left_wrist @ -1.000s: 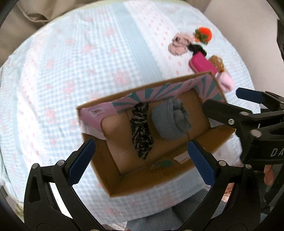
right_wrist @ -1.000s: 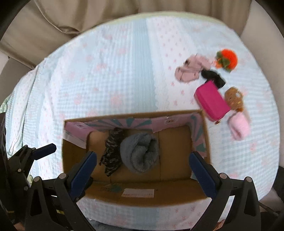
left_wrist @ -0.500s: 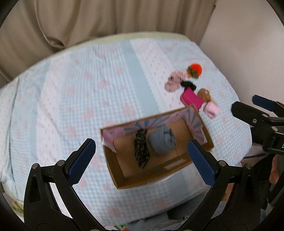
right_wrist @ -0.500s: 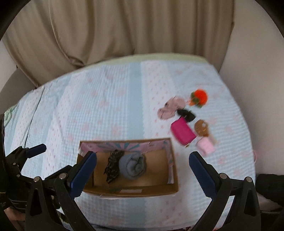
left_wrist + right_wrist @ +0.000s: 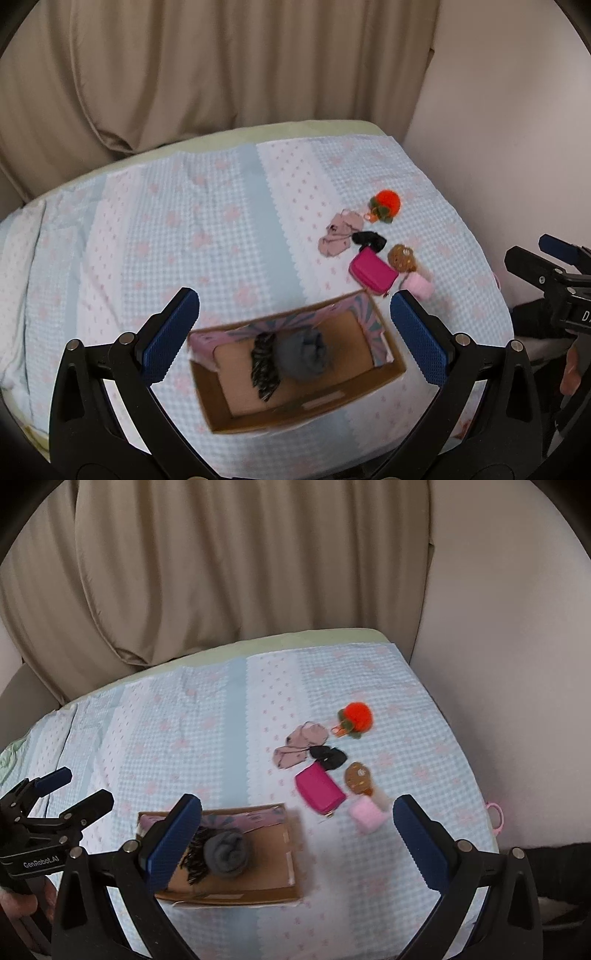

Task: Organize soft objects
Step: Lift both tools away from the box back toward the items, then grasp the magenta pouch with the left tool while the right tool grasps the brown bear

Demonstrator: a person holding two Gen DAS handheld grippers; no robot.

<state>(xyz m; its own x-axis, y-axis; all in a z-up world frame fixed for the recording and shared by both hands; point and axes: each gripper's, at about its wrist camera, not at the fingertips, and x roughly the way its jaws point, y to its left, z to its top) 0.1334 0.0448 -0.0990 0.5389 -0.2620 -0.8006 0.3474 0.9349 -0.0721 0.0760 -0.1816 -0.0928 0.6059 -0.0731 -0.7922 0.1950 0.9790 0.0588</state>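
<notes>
One readable label, "GenRobot.AI", marks the wide-open left gripper (image 5: 74, 786).

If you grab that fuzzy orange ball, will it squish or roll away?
The orange pom-pom looks fluffy, so it would probably squash between the fingers and feel very light. It is round, so a nudge might roll it a little, but the green leafy bit and small ring beside it, plus the soft checked cloth under it, would likely stop it quickly.

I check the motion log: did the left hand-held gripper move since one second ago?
Yes. The left hand-held gripper moved back and up from the cardboard box, which looks smaller now.
</notes>
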